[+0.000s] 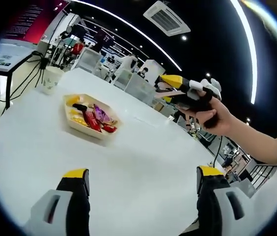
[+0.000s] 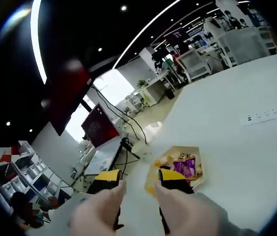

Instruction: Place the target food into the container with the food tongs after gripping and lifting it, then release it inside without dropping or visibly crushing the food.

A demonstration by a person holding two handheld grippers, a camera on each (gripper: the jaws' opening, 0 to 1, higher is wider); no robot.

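We see a shallow beige tray (image 1: pixel 110 129) of wrapped snacks, purple, red and yellow, on the white table (image 1: pixel 143 167), well ahead of our left gripper (image 1: pixel 143 179), whose jaws stand wide apart over bare tabletop. Our right gripper (image 1: pixel 175 89) hangs above the table in a hand (image 1: pixel 212 115); we cannot tell tongs or their spread. To do this well, we should probably descend slowly over one snack and pinch lightly.

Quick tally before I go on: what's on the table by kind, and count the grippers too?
Food tray: 1, holding mixed wrapped snacks too small to count
Paper cup: 1
Power strip: 1
Grippers: 2, left gripper and right gripper, both open and holding nothing
Total: 5
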